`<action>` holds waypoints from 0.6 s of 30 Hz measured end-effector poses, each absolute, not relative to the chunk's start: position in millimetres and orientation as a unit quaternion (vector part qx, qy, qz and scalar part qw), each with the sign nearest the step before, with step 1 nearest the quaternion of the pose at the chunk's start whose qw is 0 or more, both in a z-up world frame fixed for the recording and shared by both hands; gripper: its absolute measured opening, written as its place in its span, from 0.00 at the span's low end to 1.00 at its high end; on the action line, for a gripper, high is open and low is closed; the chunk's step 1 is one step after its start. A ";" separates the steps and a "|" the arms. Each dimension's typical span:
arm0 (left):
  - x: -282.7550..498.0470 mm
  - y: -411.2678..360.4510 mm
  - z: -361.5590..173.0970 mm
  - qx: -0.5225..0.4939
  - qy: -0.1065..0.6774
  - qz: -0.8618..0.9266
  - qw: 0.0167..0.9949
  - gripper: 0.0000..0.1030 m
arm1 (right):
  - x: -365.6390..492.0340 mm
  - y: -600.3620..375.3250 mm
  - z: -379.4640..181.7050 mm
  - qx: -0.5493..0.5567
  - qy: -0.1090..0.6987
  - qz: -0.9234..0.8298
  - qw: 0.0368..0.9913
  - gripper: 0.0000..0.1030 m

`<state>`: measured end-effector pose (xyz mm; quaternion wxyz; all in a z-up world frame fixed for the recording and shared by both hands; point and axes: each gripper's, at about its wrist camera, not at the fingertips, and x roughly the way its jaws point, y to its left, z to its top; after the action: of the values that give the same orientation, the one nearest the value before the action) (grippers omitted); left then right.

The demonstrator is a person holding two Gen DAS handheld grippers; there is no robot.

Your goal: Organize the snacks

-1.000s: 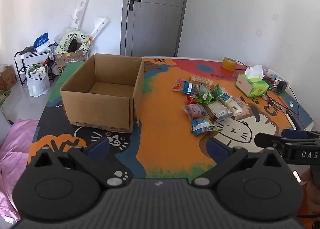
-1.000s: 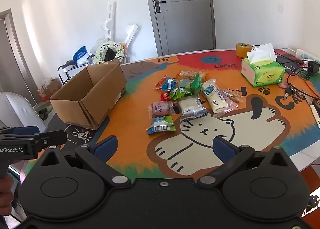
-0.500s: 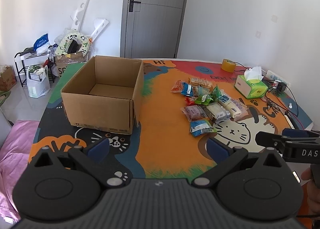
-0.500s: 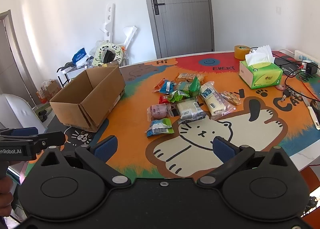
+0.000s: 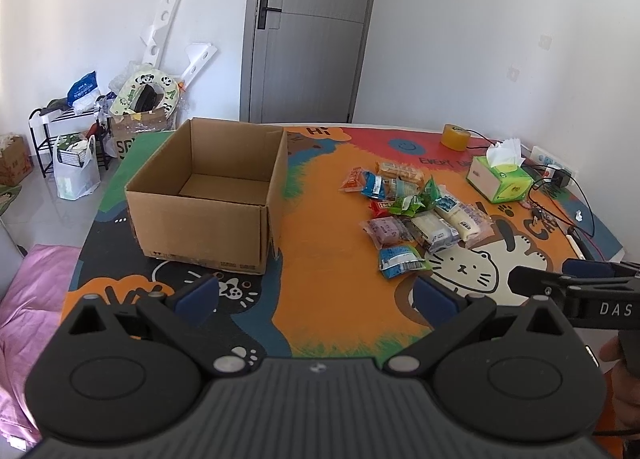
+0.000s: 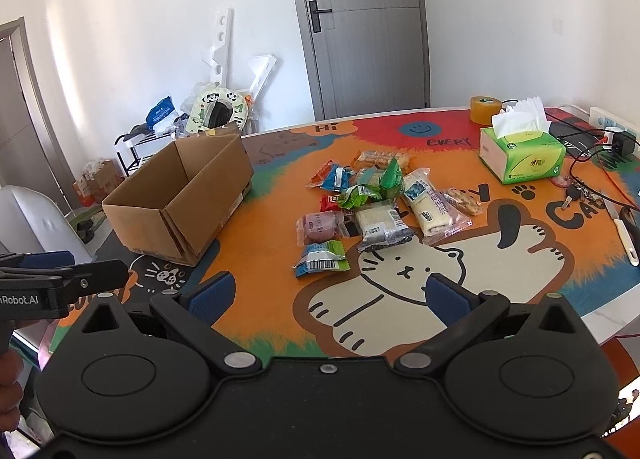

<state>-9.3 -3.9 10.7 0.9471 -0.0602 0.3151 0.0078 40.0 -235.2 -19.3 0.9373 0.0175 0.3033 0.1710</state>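
Observation:
A pile of wrapped snacks (image 5: 412, 211) lies on the colourful cat-print table mat (image 5: 328, 259); it also shows in the right wrist view (image 6: 372, 203). The nearest snack is a blue-green packet (image 6: 322, 259). An open, empty cardboard box (image 5: 208, 195) stands left of the pile, also in the right wrist view (image 6: 180, 203). My left gripper (image 5: 316, 297) is open and empty above the table's near edge. My right gripper (image 6: 328, 295) is open and empty, short of the blue-green packet. Each gripper shows at the edge of the other's view.
A green tissue box (image 6: 522, 157), a tape roll (image 6: 486, 110), keys (image 6: 578, 193) and cables with a charger (image 6: 618, 145) lie at the table's right side. A rack, bags and boxes (image 5: 80, 131) stand on the floor at the left. A grey door (image 5: 308, 31) is behind.
Both grippers have drawn back and up slightly, so the box and the snacks look a little farther away. Nothing on the table has moved.

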 end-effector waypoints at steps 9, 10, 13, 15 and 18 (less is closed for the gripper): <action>-10.6 -2.1 10.6 -0.061 0.314 0.007 0.947 1.00 | 38.6 -232.4 -18.9 0.014 0.302 0.174 0.937 1.00; -10.7 -2.0 10.9 -0.060 0.313 0.007 0.948 1.00 | 38.7 -232.3 -19.0 0.014 0.302 0.174 0.937 1.00; -10.8 -0.5 11.0 -0.061 0.314 0.007 0.947 1.00 | 38.4 -232.6 -19.2 0.014 0.301 0.174 0.937 1.00; -11.3 -1.2 10.7 -0.061 0.313 0.006 0.948 1.00 | 38.5 -232.3 -19.1 0.014 0.302 0.173 0.938 1.00; -11.6 -0.6 10.4 -0.060 0.315 0.006 0.947 1.00 | 36.0 -230.2 -18.0 0.008 0.297 0.169 0.940 1.00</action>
<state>-11.6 -0.6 10.4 0.9473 -0.0602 0.3145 0.0063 36.0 -230.2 -18.0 0.9398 0.0084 0.2969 0.1691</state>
